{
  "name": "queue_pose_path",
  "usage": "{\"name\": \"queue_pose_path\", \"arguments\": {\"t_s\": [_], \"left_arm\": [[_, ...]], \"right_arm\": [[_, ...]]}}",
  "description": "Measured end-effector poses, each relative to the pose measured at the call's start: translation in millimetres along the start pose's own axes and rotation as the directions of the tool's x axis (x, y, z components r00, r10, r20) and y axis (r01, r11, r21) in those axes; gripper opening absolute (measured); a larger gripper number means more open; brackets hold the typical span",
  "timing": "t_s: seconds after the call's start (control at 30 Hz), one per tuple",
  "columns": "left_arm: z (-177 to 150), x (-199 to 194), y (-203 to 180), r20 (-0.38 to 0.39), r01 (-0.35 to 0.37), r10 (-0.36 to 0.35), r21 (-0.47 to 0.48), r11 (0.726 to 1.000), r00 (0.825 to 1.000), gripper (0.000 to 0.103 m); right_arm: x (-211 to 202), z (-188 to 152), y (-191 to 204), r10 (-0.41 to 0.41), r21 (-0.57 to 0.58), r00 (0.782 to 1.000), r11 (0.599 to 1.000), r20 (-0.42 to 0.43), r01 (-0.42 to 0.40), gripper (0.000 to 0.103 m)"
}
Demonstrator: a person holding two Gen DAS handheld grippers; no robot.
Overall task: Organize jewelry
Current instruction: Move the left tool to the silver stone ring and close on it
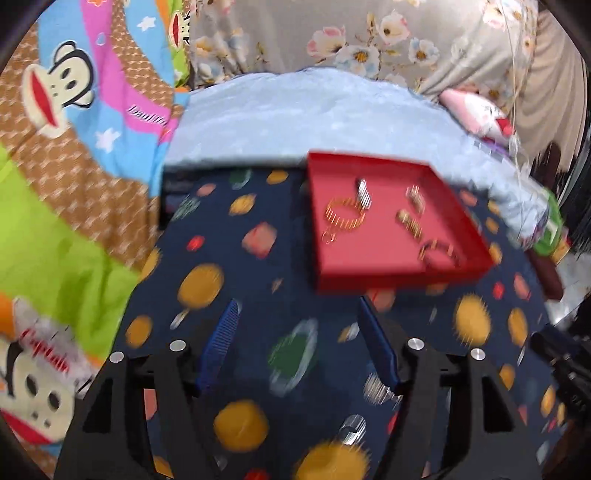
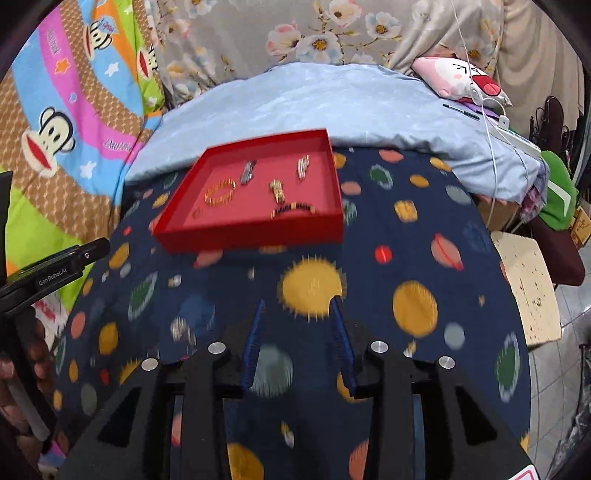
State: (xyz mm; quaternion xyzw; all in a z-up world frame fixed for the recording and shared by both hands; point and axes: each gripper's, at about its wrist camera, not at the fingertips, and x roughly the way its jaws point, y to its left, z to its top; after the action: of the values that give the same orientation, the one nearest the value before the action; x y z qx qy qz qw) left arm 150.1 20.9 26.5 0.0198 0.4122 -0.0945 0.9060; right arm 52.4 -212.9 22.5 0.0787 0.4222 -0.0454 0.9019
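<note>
The tray (image 2: pixel 251 232) lies on the cloth (image 2: pixel 406 258) — bracelet (image 2: pixel 220 193) left, beaded band (image 2: pixel 293 208) front-right inside it.

Your left wrist camera sits just behind the left gripper (image 1: pixel 297 306) and looks forward and steeply down along its blue fingers (image 1: pixel 218 347), close over the cloth (image 1: pixel 229 258). The tray (image 1: pixel 399 275) lies ahead, right of centre. Your right wrist camera sits likewise behind the right gripper (image 2: pixel 298 304), facing forward and down; here the tray (image 2: pixel 251 232) lies ahead, left of centre. Both views share the tray, the cloth, the blue blanket (image 1: pixel 295 110) and the floral fabric (image 1: pixel 295 33) behind it. The right view catches the left gripper's body at its left edge. Both views are blurred.
</note>
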Motion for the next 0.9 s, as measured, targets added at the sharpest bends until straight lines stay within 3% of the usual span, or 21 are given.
{"name": "queue_pose_path", "arguments": {"t_s": [0.17, 0.33, 0.73, 0.77, 0.9], "left_arm": [[-49.0, -12.1, 12.6, -0.077, 0.007, -0.009, -0.023, 1.000, 0.997, 0.064], [-78.0, -8.4, 6.5, -0.133, 0.026, -0.030, -0.037, 0.999, 0.991, 0.064], [-92.0, 21.5, -32.9, -0.173, 0.046, -0.045, -0.001, 0.999, 0.984, 0.064], [-93.1, 25.2, -34.8, -0.179, 0.041, -0.040, 0.002, 0.999, 0.983, 0.062], [-96.9, 30.7, -37.0, -0.191, 0.033, -0.029, 0.016, 0.999, 0.981, 0.036]], "right_arm": [[-10.6, -36.9, 5.6, 0.005, -0.002, 0.999, 1.000, -0.044, -0.005, 0.036], [-11.9, -61.0, 13.9, 0.020, -0.001, 0.997, 1.000, -0.076, -0.020, 0.036], [-13.4, -72.6, 31.6, 0.043, -0.031, 0.995, 0.998, -0.093, -0.046, 0.036], [-12.8, -73.3, 31.7, 0.043, -0.029, 0.994, 0.999, -0.096, -0.046, 0.036], [-9.6, -75.5, 32.7, 0.047, -0.025, 0.993, 0.998, -0.109, -0.050, 0.036]]}}
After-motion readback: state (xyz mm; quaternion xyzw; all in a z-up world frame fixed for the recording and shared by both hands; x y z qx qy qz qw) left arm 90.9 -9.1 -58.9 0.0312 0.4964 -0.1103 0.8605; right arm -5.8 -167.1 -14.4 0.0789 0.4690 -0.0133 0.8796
